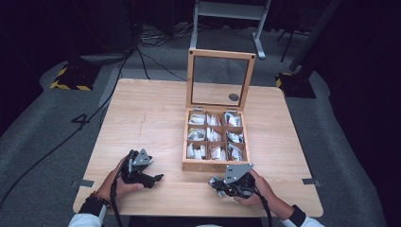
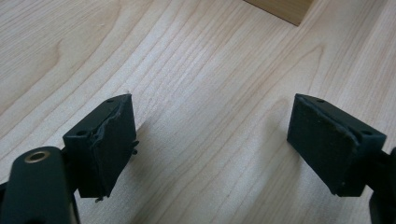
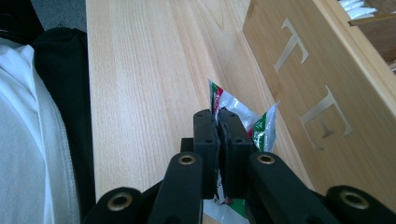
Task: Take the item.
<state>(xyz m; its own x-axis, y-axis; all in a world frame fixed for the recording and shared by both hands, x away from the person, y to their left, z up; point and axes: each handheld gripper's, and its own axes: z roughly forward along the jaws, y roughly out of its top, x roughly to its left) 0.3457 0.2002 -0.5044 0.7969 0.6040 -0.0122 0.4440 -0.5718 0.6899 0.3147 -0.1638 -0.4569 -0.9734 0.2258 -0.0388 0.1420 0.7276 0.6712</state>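
A wooden tea box (image 1: 215,163) with an open glass lid (image 1: 220,78) stands on the table, its compartments full of white sachets (image 1: 211,136). My right gripper (image 1: 216,183) (image 3: 218,116) is low over the table in front of the box, shut on a white sachet with red and green print (image 3: 243,119). The box's front wall with inlaid letters (image 3: 317,107) runs along the right of the right gripper view. My left gripper (image 1: 158,178) (image 2: 212,130) rests at the front left with its jaws wide apart over bare wood, nothing between them.
The wooden table (image 1: 142,118) has free room left of the box. Its front edge lies close to both hands. Cables (image 1: 142,52) and a metal stand (image 1: 227,14) are on the floor beyond the table's far edge.
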